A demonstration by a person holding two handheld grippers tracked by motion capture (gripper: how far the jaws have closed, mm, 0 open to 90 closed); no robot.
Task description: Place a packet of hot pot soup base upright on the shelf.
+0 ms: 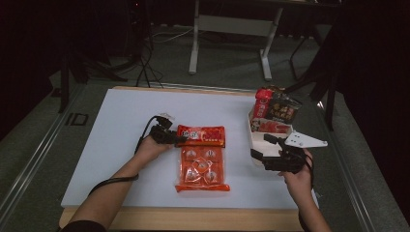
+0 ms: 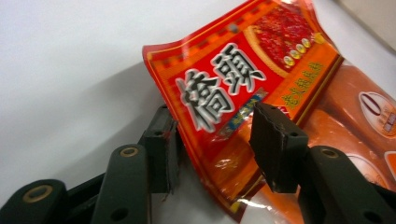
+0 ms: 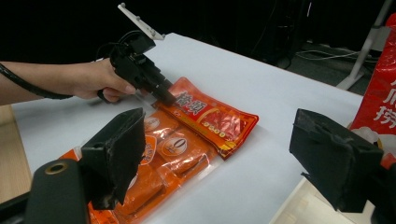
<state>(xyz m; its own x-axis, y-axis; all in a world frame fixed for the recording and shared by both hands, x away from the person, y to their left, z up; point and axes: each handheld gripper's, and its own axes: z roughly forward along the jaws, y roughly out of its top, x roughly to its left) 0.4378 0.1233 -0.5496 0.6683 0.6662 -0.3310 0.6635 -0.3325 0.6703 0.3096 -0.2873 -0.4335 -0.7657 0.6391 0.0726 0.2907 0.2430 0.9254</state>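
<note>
A flat red snack packet (image 1: pixel 200 136) with big white characters lies across the far end of a larger orange pack (image 1: pixel 202 166) of several wrapped pieces, mid-table. My left gripper (image 1: pixel 180 139) is at the red packet's left end. In the left gripper view its jaws (image 2: pixel 215 123) stand apart on either side of the packet's (image 2: pixel 243 70) raised corner, and the pads are not pressing on it. The right gripper view shows that gripper (image 3: pixel 166 95) at the packet (image 3: pixel 210 116). My right gripper (image 1: pixel 260 146) hovers at the right, by a white tray, open (image 3: pixel 224 135) and holding nothing.
A white tray (image 1: pixel 252 137) at the right edge holds red packets, and dark and red bags (image 1: pixel 276 106) stand behind it. The white table top (image 1: pixel 121 121) ends in a wooden front edge (image 1: pixel 193 217). Desk legs and cables stand on the floor beyond.
</note>
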